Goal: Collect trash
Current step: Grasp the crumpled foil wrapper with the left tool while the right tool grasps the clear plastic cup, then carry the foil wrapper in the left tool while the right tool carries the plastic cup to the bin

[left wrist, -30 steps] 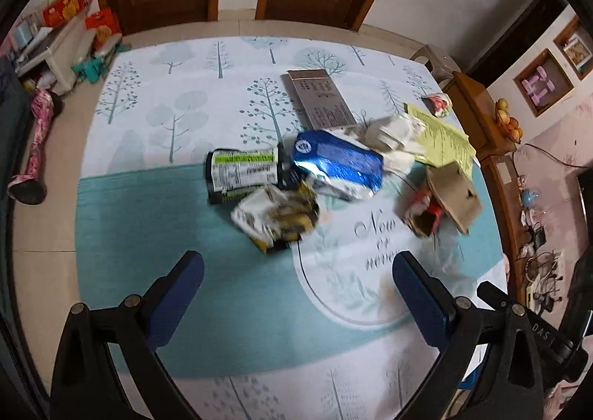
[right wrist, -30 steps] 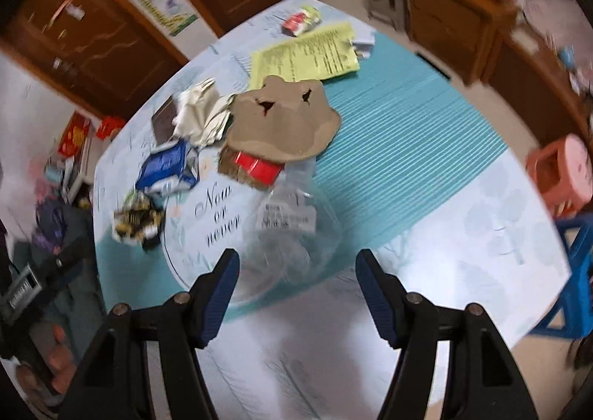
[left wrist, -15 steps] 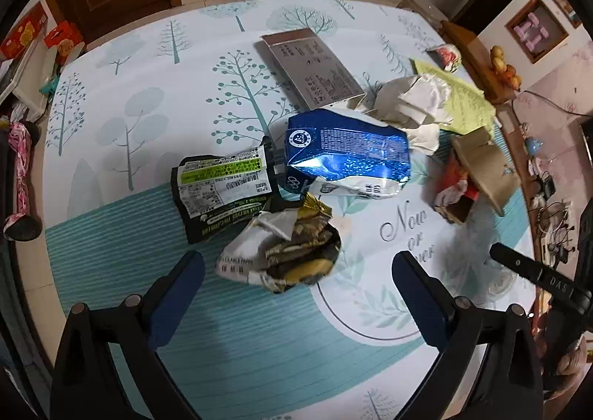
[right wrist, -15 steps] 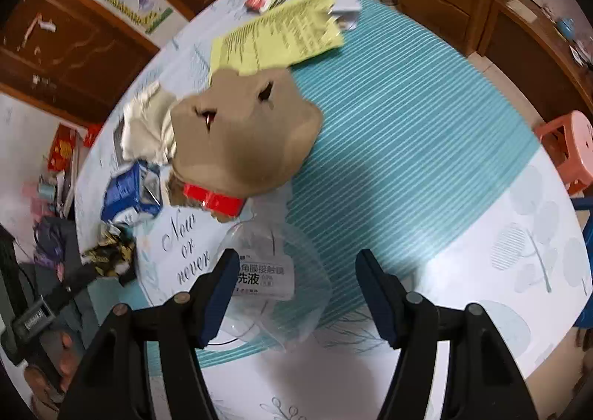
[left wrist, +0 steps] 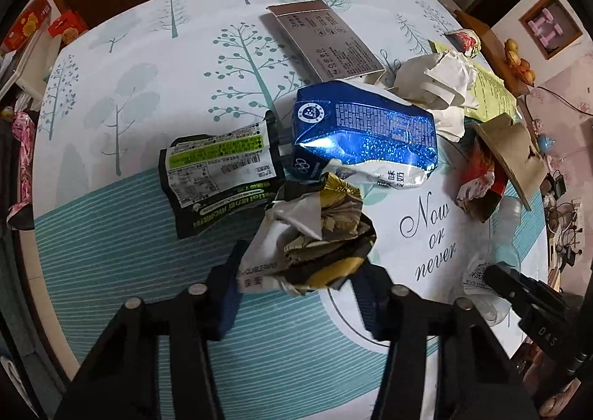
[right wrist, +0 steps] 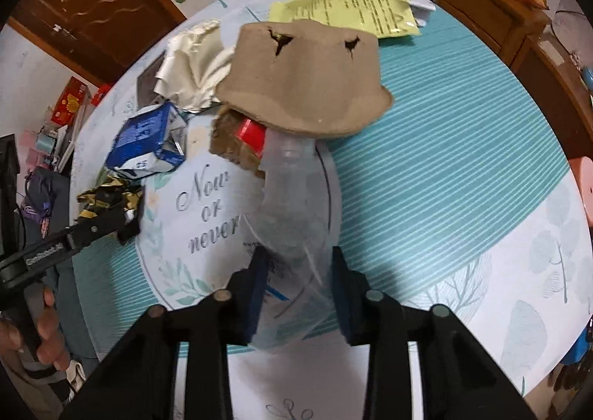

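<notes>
Risk first, w/ the "Now or never" print on the table (left wrist: pixel 111 272) as landmark. Right tool (right wrist: pixel 296 286) is closing on the clear plastic bottle (right wrist: pixel 292 197) lying just right of the print; its neck sits under the brown cardboard tray (right wrist: pixel 307 83), so a lift prob drags that along, and thin walls may buckle & slip. Left tool (left wrist: pixel 296 290) is closing round the crumpled gold-black wrapper (left wrist: pixel 318 235), left of the print; loose foil could tear free. Readable: "Now or never"; bottle label and blue carton (left wrist: pixel 363 131) text too small.
</notes>
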Motion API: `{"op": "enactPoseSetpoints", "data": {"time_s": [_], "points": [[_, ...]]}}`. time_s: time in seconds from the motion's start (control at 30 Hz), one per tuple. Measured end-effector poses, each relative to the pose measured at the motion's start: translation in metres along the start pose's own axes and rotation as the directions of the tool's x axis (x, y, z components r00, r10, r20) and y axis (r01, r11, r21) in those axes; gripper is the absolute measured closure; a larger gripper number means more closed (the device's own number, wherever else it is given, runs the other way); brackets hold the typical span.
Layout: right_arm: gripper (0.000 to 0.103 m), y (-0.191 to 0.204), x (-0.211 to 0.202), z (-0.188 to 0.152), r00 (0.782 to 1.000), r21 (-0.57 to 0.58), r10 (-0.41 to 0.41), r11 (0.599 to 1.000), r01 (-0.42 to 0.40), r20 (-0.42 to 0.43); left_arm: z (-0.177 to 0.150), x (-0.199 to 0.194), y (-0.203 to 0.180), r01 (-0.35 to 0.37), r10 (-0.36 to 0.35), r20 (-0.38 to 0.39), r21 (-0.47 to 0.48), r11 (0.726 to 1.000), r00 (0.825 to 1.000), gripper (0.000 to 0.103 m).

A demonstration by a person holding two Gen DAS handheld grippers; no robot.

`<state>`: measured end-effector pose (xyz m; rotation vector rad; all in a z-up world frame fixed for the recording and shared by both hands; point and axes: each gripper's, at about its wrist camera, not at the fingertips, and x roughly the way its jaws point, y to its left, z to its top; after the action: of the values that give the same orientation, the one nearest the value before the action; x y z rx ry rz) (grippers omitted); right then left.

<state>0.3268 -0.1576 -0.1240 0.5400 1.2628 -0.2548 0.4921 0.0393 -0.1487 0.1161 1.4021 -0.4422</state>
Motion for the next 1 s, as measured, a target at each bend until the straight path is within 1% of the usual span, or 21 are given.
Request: {"op": "enactPoseSetpoints", "data": {"time_s": [0.07, 0.1, 0.13, 0.23, 0.33, 0.5, 0.57, 0.67, 0.8, 0.93, 1.0], "points": [[0.077, 0.000, -0.004, -0.003, 1.000, 0.002, 0.020, 1.000, -0.020, 0.003, -0.004, -0.005, -0.002, -0.004, 0.004, 0.015, 0.000, 1.000, 1.000, 0.066], [0.077, 0.000, -0.005, -0.005, 1.000, 0.000, 0.028, 1.000, -0.028, 0.004, -0.006, -0.008, -0.001, -0.006, 0.006, 0.024, 0.001, 1.000, 1.000, 0.068], [0.078, 0.000, -0.007, -0.007, 0.999, -0.004, 0.033, 0.999, -0.033, 0.006, -0.009, -0.012, -0.001, -0.009, 0.009, 0.033, 0.003, 1.000, 0.999, 0.075], [0.079, -0.002, -0.016, -0.015, 0.999, -0.005, 0.047, 0.999, -0.047, 0.025, -0.018, -0.021, -0.002, -0.027, 0.027, 0.052, -0.003, 1.000, 0.998, 0.077], [0.079, -0.001, -0.020, -0.016, 0.997, -0.005, 0.066, 0.998, -0.065, 0.039, -0.030, -0.033, -0.005, -0.034, 0.034, 0.078, -0.010, 0.999, 0.996, 0.079], [0.079, 0.000, -0.042, -0.024, 0.993, -0.036, 0.091, 0.995, -0.088, 0.071, -0.053, -0.064, -0.018, -0.056, 0.055, 0.155, 0.001, 0.998, 0.986, 0.081], [0.079, 0.000, -0.055, -0.029, 0.991, -0.058, 0.099, 0.994, -0.094, 0.093, -0.064, -0.082, -0.029, -0.080, 0.076, 0.195, 0.012, 0.997, 0.978, 0.081], [0.079, -0.001, -0.076, -0.036, 0.985, -0.086, 0.119, 0.990, -0.109, 0.126, -0.078, -0.103, -0.044, -0.097, 0.090, 0.247, 0.018, 0.995, 0.965, 0.081], [0.079, -0.003, -0.104, -0.050, 0.973, -0.136, 0.154, 0.982, -0.131, 0.175, -0.108, -0.137, -0.068, -0.133, 0.119, 0.326, 0.019, 0.991, 0.938, 0.082], [0.079, -0.008, -0.129, -0.069, 0.960, -0.199, 0.190, 0.969, -0.149, 0.204, -0.148, -0.166, -0.098, -0.176, 0.157, 0.397, 0.014, 0.984, 0.905, 0.082], [0.079, -0.015, -0.145, -0.085, 0.952, -0.244, 0.222, 0.955, -0.169, 0.210, -0.171, -0.175, -0.112, -0.192, 0.173, 0.419, 0.002, 0.981, 0.891, 0.082]]}}
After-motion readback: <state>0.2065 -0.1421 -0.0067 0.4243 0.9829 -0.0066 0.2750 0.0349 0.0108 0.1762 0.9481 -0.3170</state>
